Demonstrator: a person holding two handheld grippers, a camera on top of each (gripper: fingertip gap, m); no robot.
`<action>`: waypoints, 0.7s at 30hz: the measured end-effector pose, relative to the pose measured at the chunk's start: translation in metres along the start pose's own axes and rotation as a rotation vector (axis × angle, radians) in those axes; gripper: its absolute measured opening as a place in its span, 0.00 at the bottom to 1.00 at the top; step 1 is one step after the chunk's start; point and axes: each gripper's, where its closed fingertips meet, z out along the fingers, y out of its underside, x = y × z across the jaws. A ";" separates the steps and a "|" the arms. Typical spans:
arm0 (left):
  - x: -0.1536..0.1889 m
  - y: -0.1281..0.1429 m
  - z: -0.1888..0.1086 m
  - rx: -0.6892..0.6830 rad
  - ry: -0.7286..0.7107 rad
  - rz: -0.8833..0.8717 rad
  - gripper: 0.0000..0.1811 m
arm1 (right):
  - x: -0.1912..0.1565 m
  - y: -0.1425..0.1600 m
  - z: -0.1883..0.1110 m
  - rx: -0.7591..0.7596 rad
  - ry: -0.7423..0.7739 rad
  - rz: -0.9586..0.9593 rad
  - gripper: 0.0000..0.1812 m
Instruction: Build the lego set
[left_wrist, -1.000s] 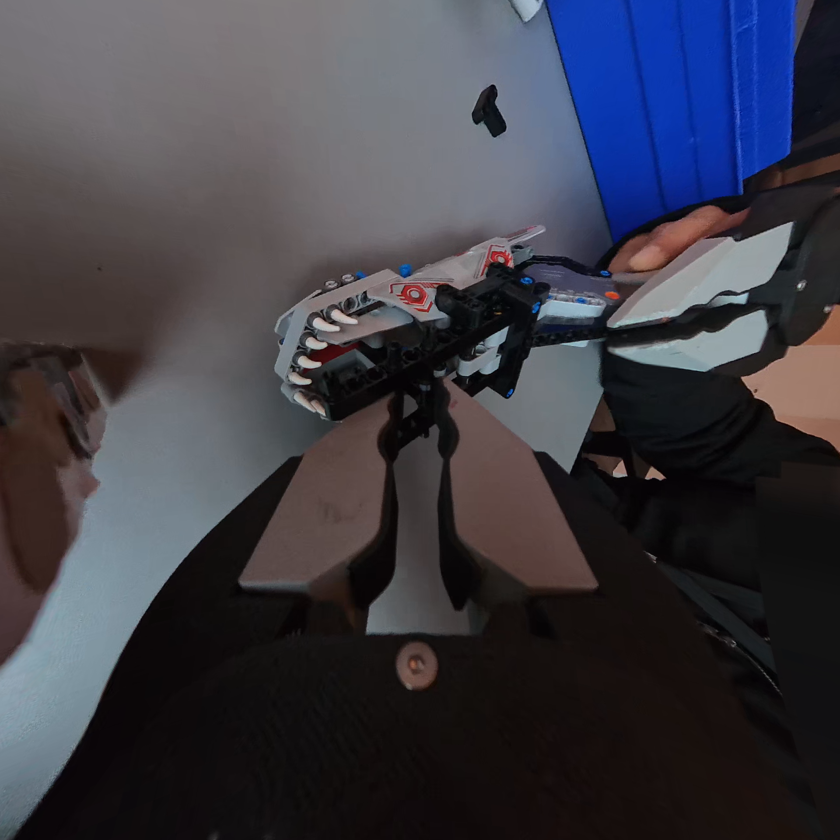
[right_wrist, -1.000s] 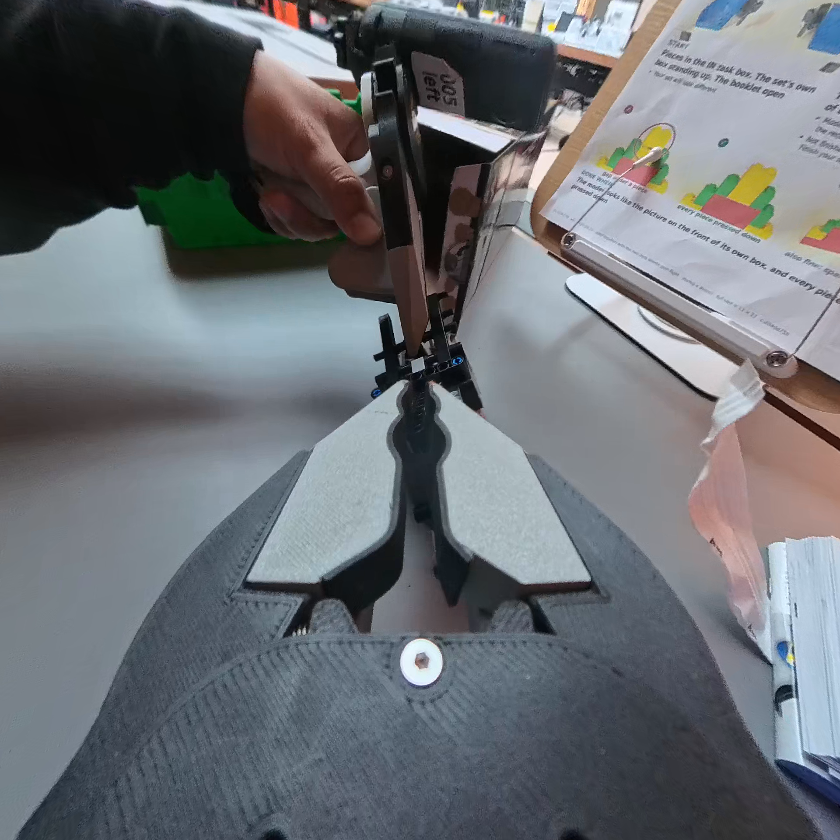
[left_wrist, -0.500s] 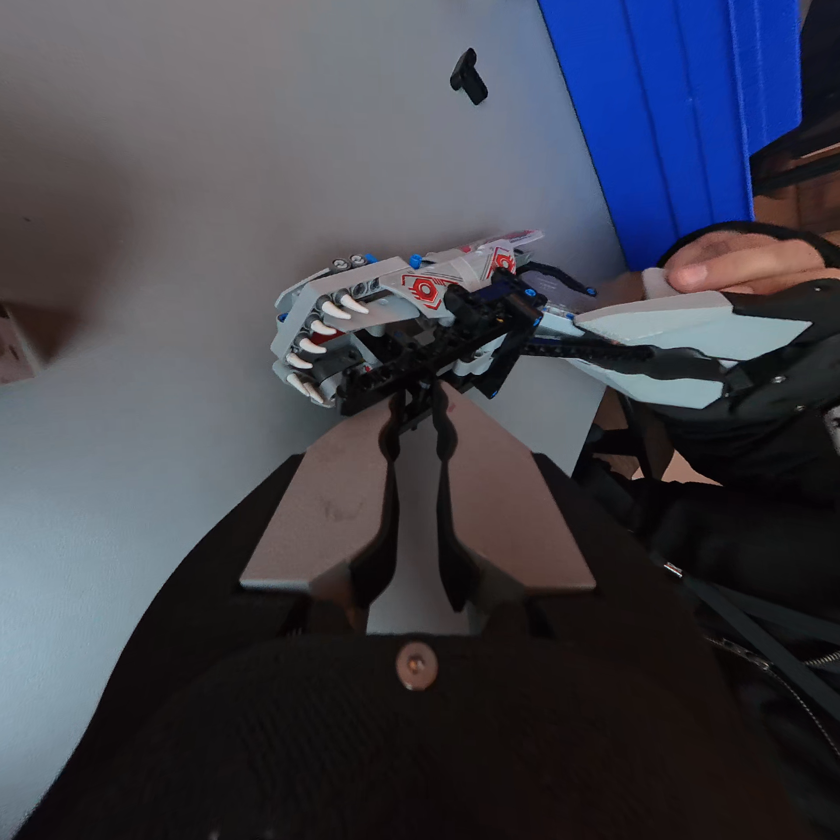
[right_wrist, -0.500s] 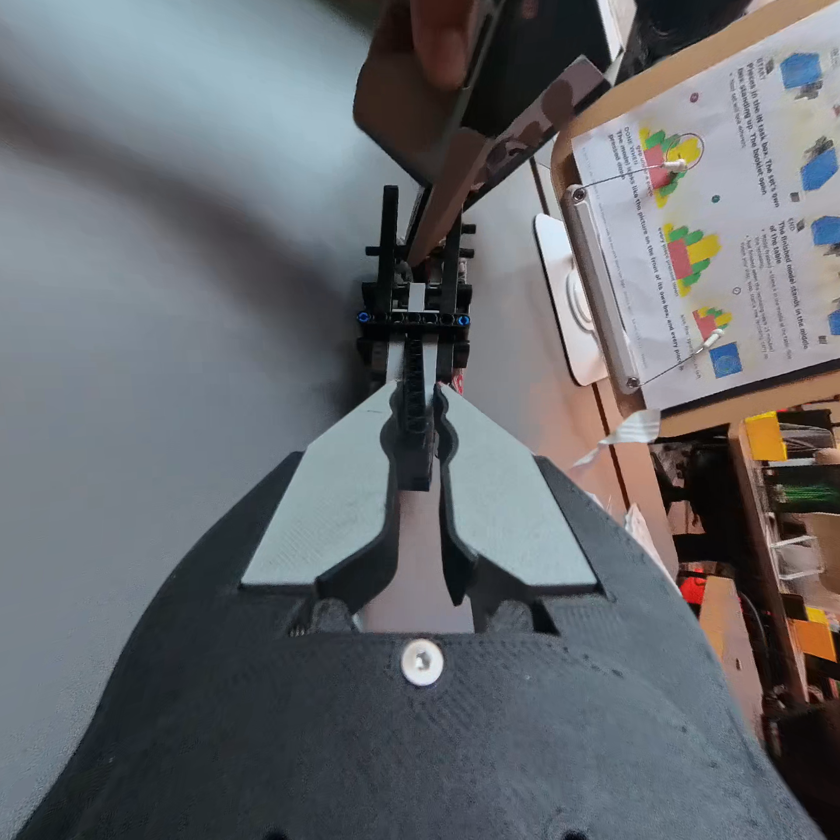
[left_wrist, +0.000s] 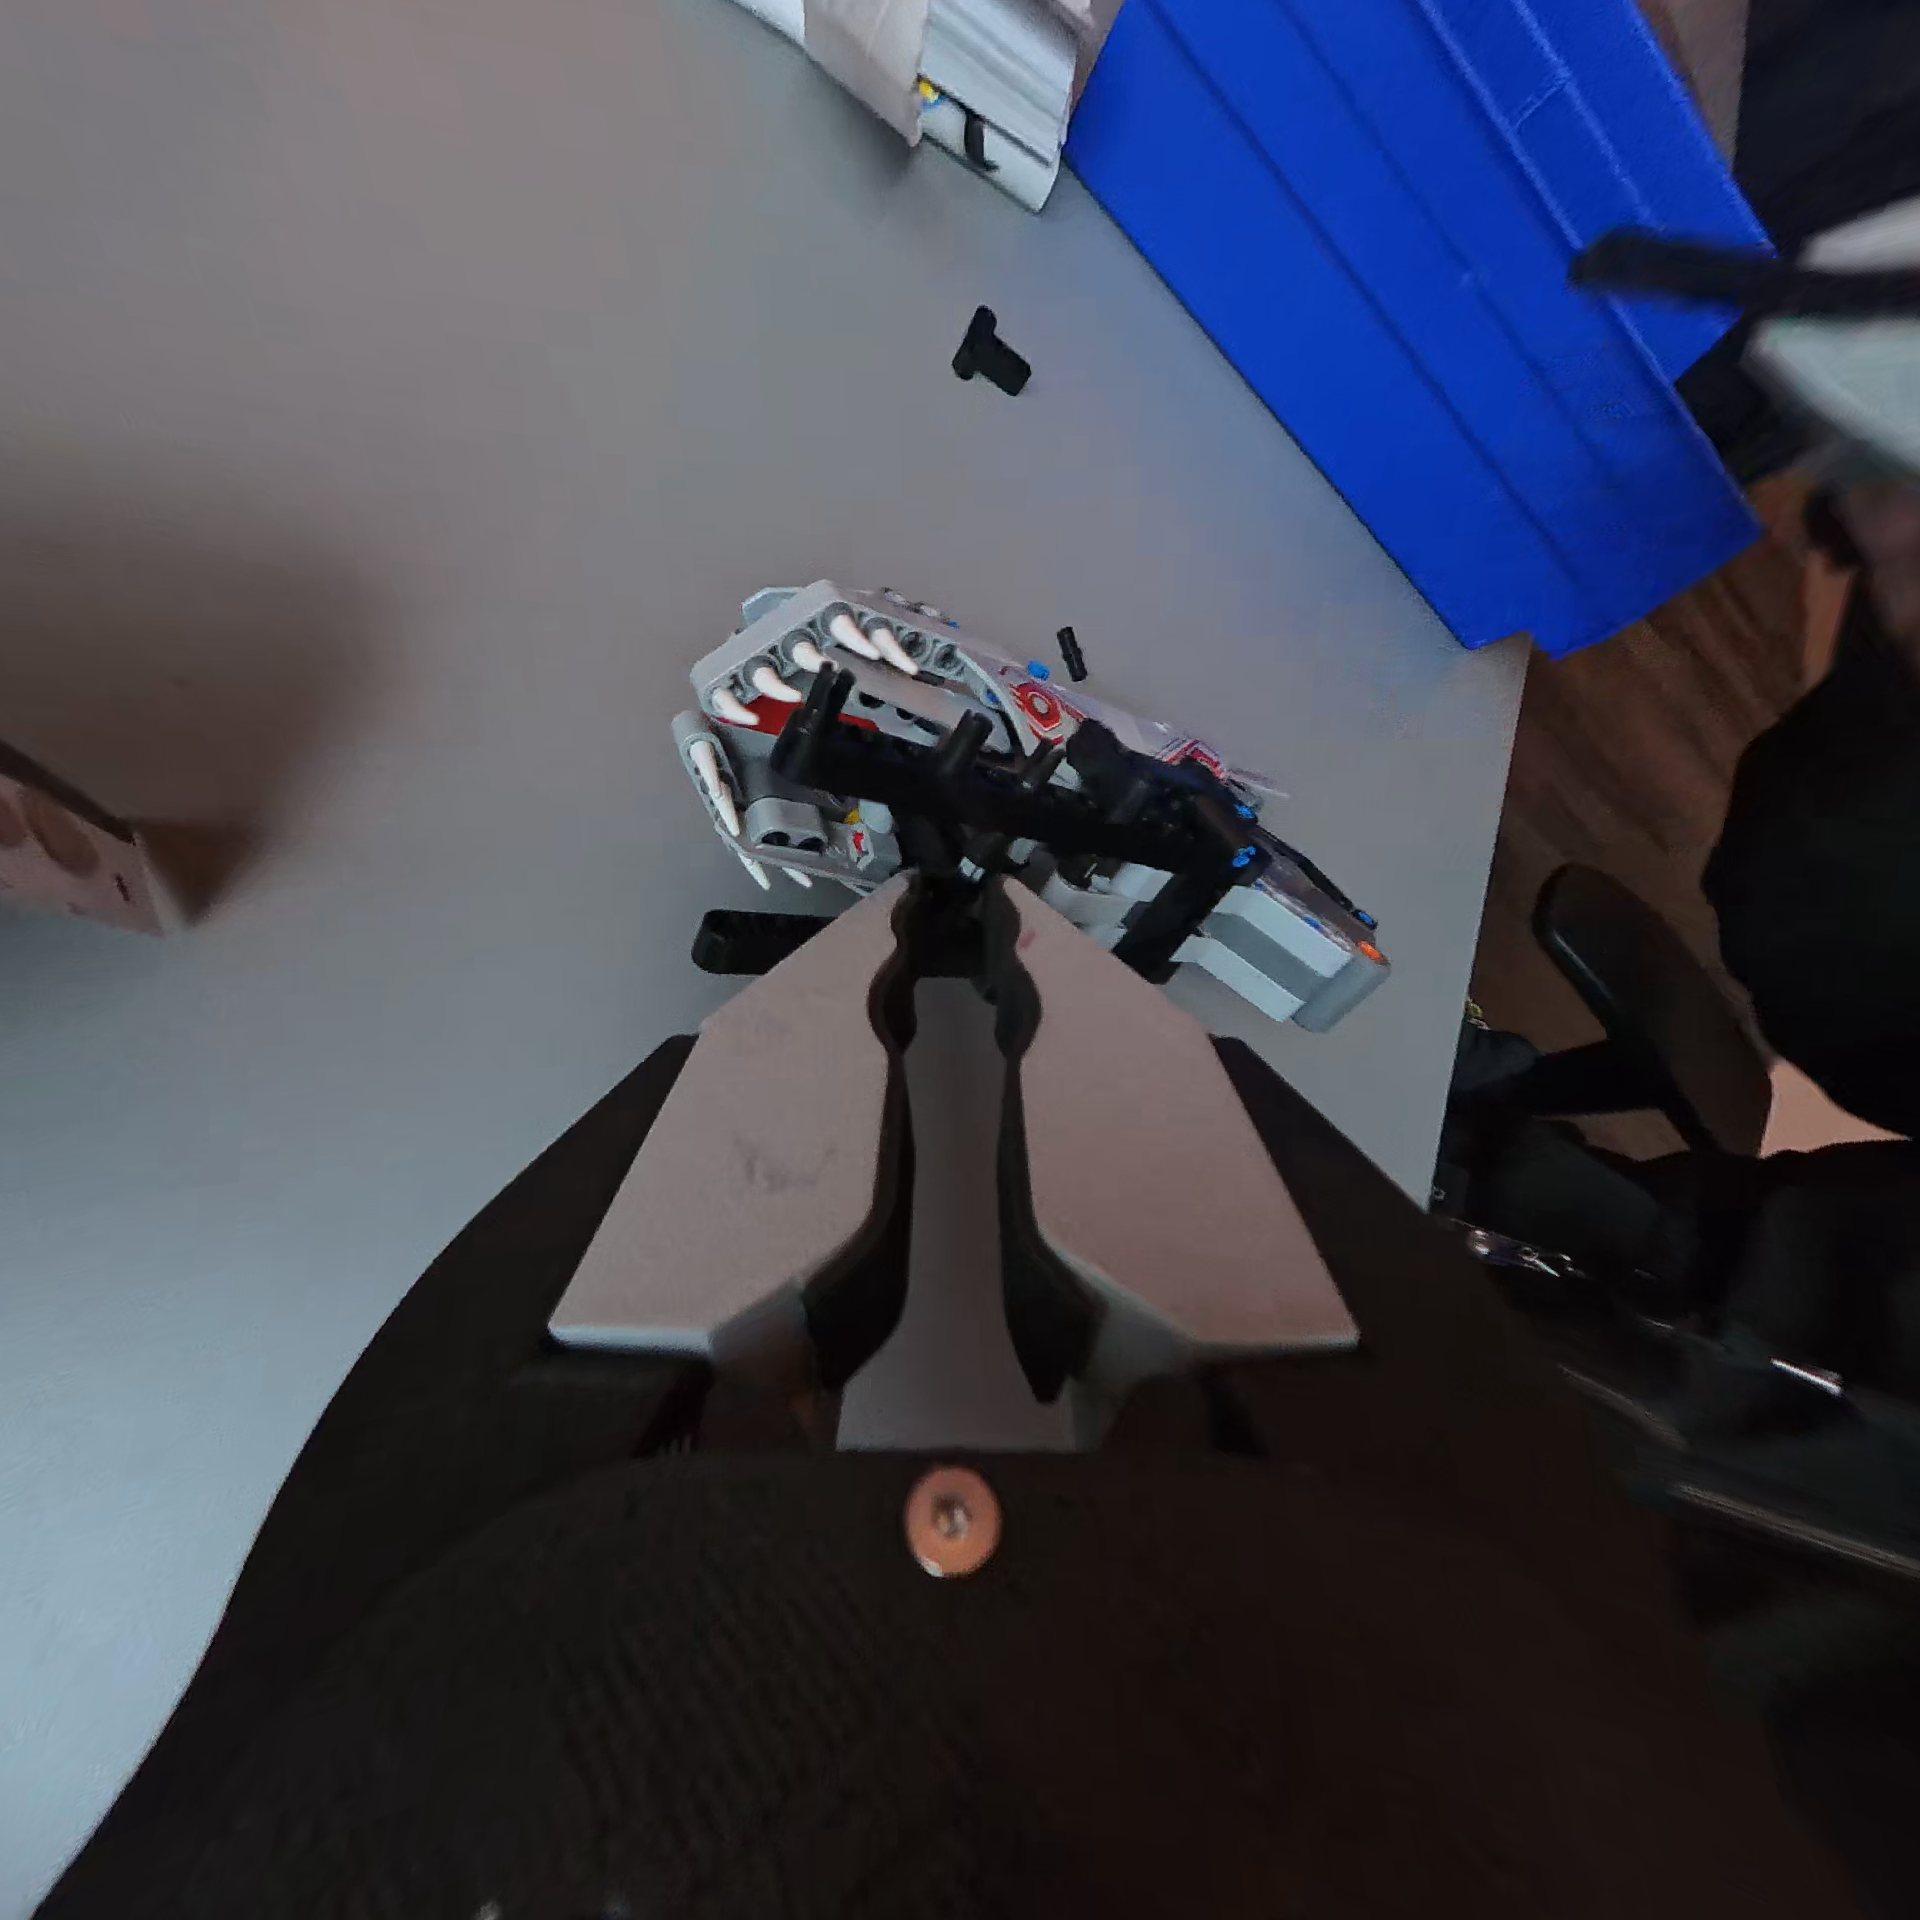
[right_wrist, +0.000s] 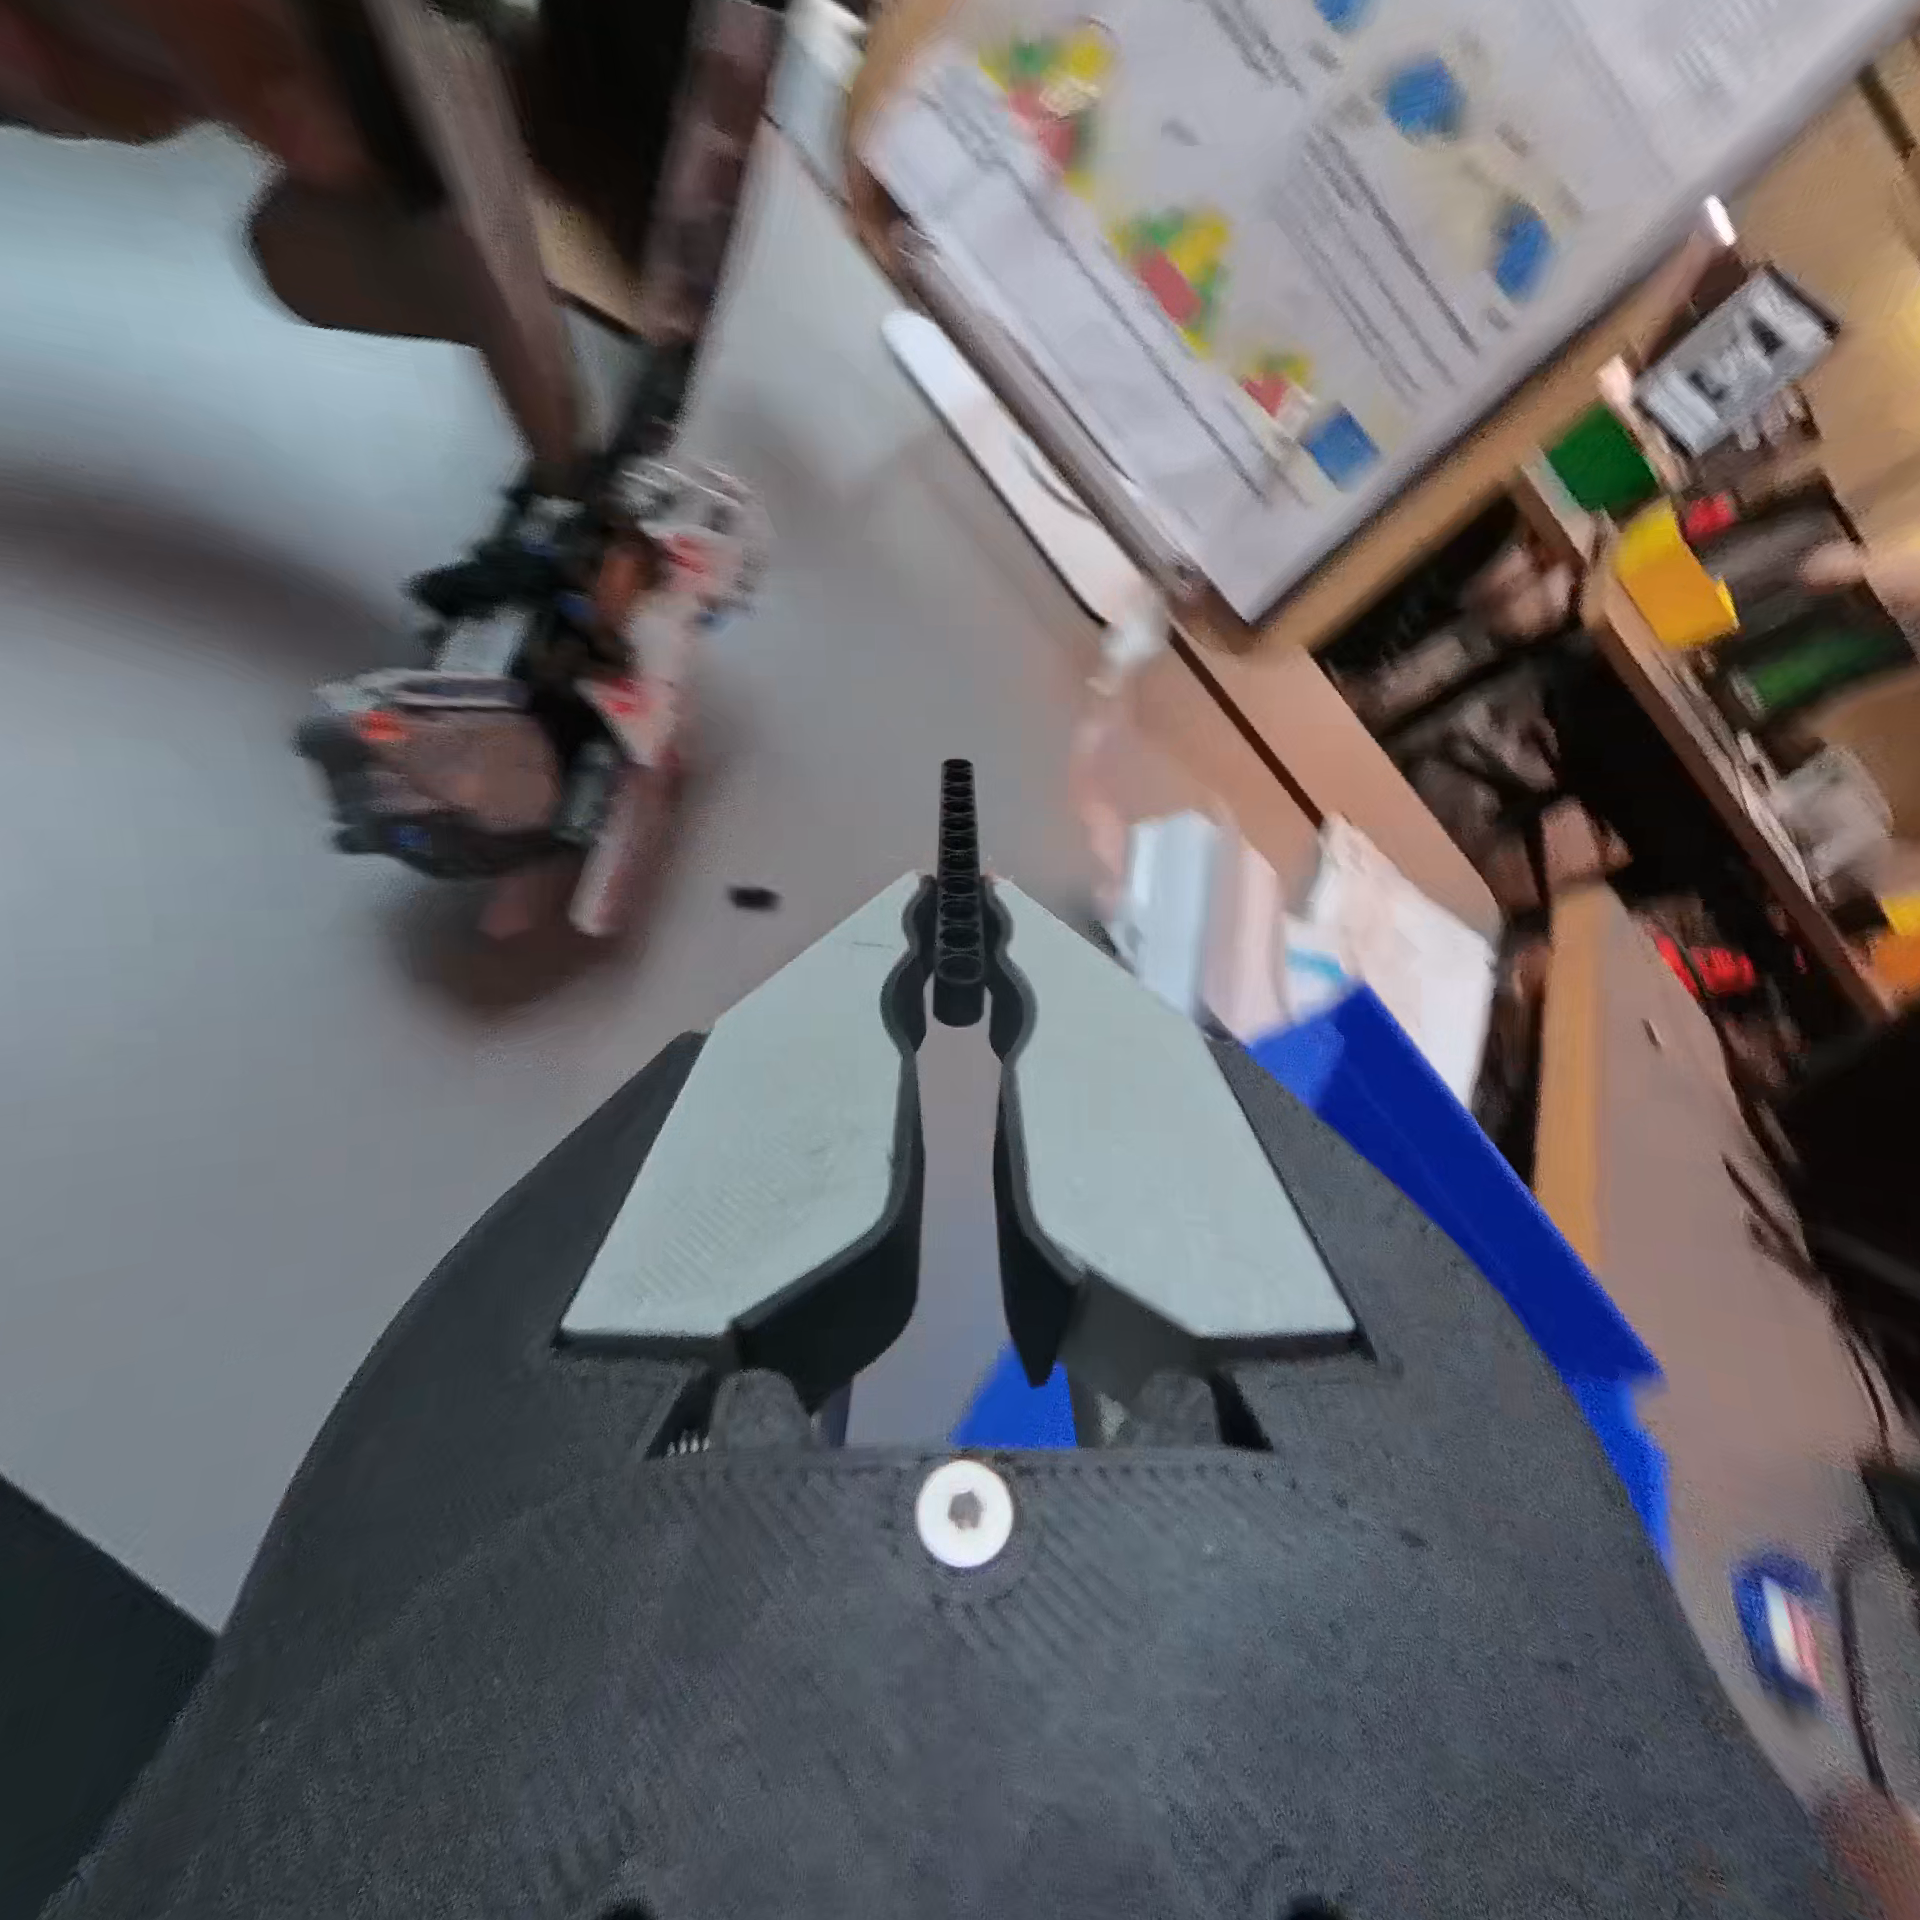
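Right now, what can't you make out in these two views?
- Right wrist view: lego model and instruction sheet smeared by motion blur.
- Left wrist view: right gripper blurred and cut off by the edge.
- Left wrist view: black beam on table half hidden behind left gripper.

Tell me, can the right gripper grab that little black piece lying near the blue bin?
Probably not yet. The right gripper is shut on a black beam, so it is full. The black piece lies bare on the table with nothing over it.
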 end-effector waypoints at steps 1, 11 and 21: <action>-0.001 -0.001 -0.001 0.019 -0.004 0.019 0.04 | 0.022 0.013 -0.006 -0.061 0.041 0.043 0.02; 0.010 0.010 0.003 0.058 0.101 0.042 0.05 | 0.074 0.178 0.006 -0.592 -0.108 0.329 0.03; 0.015 0.008 0.004 0.045 0.116 0.089 0.05 | 0.087 0.152 0.001 -0.573 -0.034 0.344 0.16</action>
